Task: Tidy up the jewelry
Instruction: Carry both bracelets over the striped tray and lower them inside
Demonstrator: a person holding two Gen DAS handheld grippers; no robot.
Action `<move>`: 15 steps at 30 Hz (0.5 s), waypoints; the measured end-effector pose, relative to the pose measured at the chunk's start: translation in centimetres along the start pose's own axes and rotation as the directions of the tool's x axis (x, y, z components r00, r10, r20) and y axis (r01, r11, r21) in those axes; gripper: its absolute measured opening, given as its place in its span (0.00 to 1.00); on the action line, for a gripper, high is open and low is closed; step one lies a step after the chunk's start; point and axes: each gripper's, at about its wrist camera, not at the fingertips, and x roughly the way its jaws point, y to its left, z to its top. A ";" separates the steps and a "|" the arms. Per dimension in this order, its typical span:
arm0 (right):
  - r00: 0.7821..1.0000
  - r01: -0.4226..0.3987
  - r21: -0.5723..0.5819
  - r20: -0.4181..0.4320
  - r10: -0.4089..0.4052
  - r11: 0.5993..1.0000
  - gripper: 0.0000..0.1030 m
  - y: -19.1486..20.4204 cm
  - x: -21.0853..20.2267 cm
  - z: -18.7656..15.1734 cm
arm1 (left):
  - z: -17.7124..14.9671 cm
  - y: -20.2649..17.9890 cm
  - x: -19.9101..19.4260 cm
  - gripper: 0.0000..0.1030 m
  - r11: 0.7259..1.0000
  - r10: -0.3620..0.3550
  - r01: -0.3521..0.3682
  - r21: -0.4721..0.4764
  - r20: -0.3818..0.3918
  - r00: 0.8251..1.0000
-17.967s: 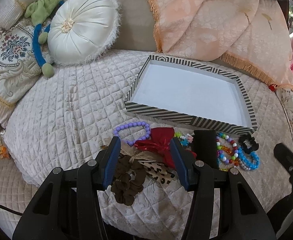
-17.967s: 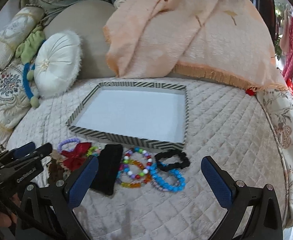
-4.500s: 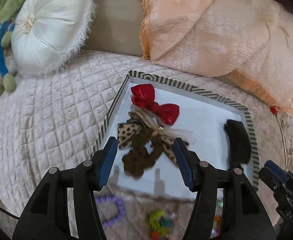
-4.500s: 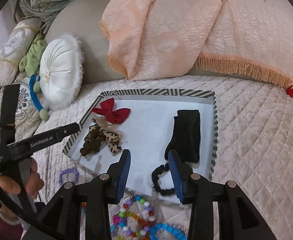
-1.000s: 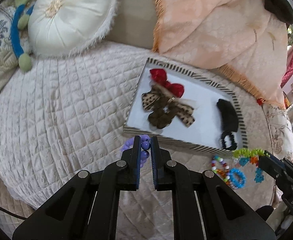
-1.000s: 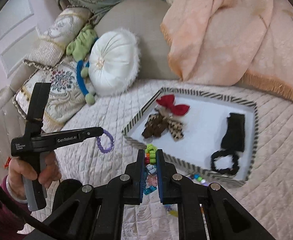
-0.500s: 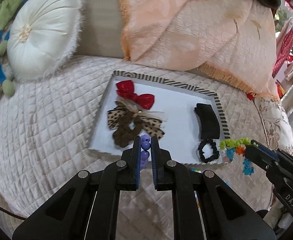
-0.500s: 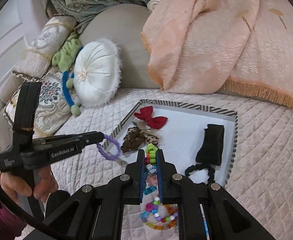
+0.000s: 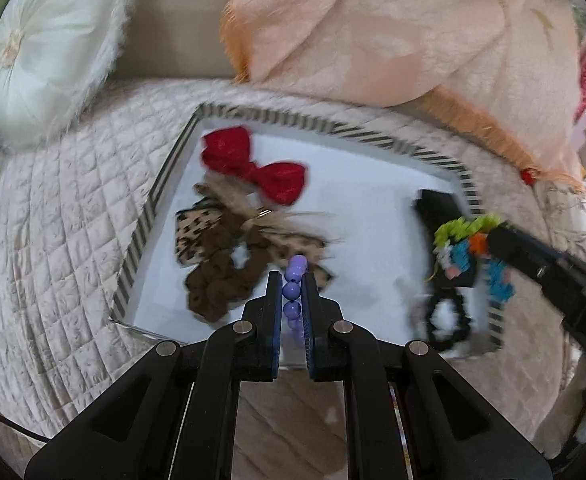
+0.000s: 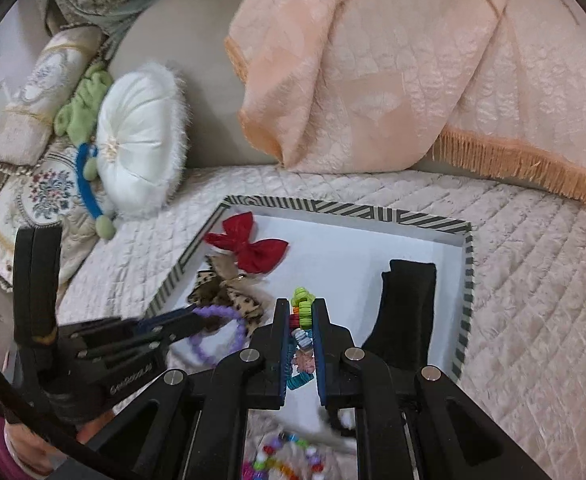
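Observation:
My left gripper (image 9: pixel 292 280) is shut on a purple bead bracelet (image 9: pixel 293 289), held above the near half of the striped tray (image 9: pixel 335 125); in the right wrist view the bracelet (image 10: pixel 217 330) hangs as a loop from that gripper (image 10: pixel 197 322). My right gripper (image 10: pixel 301 306) is shut on a multicoloured charm bracelet (image 10: pixel 301 312), seen over the tray's right side in the left wrist view as a green, orange and blue cluster (image 9: pixel 467 240). Inside the tray lie a red bow (image 9: pixel 255 166), a leopard bow with a brown scrunchie (image 9: pixel 229 256), a black band (image 10: pixel 407 304) and a black scrunchie (image 9: pixel 449 322).
The tray (image 10: pixel 468 280) sits on a quilted cream bedspread (image 9: pixel 53 220). A round white cushion (image 10: pixel 139 140) and embroidered pillows stand at the back left, a peach fringed throw (image 10: pixel 393 60) at the back. Colourful bead bracelets (image 10: pixel 289 460) lie on the quilt before the tray. A hand (image 10: pixel 37 446) grips the left tool.
Both grippers have moved forward and down over the tray, each still holding its bracelet. The tray and its contents look larger and nearer now.

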 end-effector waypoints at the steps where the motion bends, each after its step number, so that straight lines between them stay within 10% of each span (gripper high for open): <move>1: 1.000 0.003 0.007 -0.007 -0.003 1.000 0.10 -0.2 0.9 0.3 | -0.2 0.8 0.7 0.08 1.000 0.013 -0.013 -0.013 -0.013 1.000; 15: 0.988 -0.013 0.047 -0.155 0.021 0.999 0.10 0.4 10.6 2.0 | -1.2 3.1 2.5 0.08 0.999 0.036 -0.037 -0.029 -0.034 0.999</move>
